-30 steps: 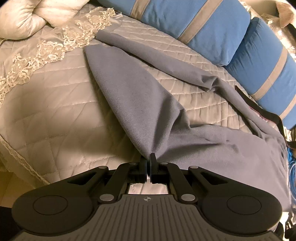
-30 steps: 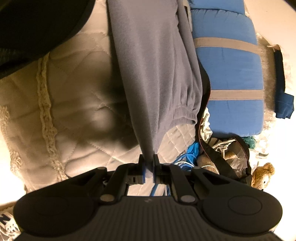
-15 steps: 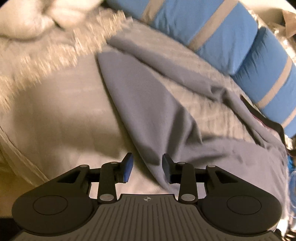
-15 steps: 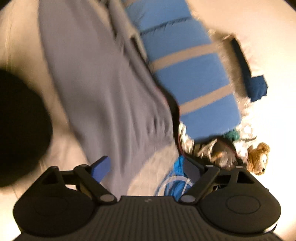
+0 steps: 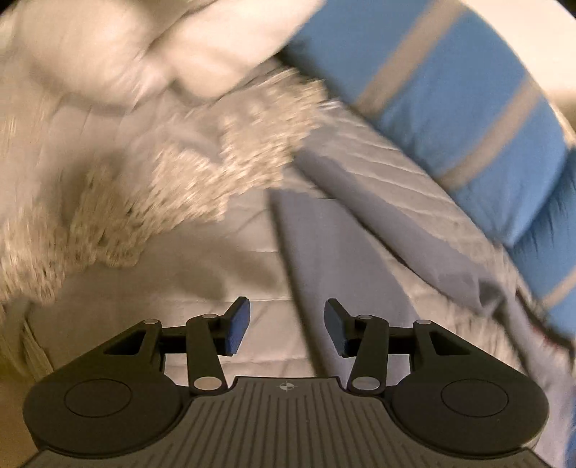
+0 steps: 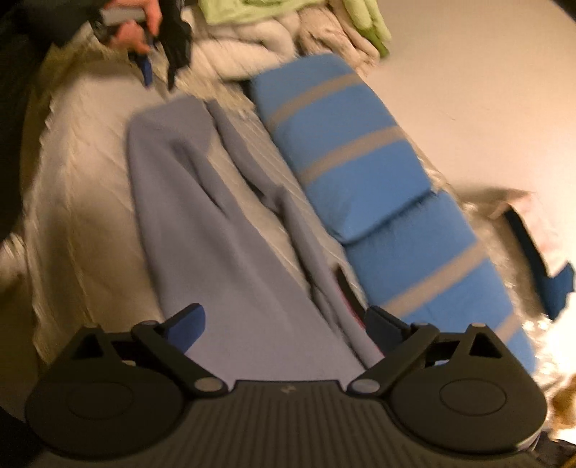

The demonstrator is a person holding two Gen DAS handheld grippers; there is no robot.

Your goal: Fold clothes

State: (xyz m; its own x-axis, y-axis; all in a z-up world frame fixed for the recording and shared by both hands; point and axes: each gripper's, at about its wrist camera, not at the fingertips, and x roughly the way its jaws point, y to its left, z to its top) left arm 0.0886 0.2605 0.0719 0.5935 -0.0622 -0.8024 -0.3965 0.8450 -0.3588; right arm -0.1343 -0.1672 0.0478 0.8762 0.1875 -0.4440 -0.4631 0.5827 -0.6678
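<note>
A grey-blue garment [image 6: 223, 234] lies stretched out along the quilted beige bedspread [image 6: 79, 187], with one long strip folded beside it toward the blue cushions. It also shows in the left wrist view [image 5: 334, 244]. My left gripper [image 5: 286, 324] is open and empty above the garment's near edge; it also shows far off in the right wrist view [image 6: 158, 77], held in a hand. My right gripper [image 6: 284, 324] is wide open and empty above the garment's other end. Both views are motion-blurred.
Two blue cushions with grey stripes [image 6: 345, 151] line the bed's far side, also in the left wrist view [image 5: 442, 97]. White pillows [image 5: 151, 46] and a lace band [image 5: 172, 190] lie at the head. Green cloth [image 6: 259, 10] and clutter [image 6: 540, 259] sit beyond.
Both grippers were shut on the garment a second ago. They have opened and let it drop flat on the bed, then pulled back and swung to new angles.
</note>
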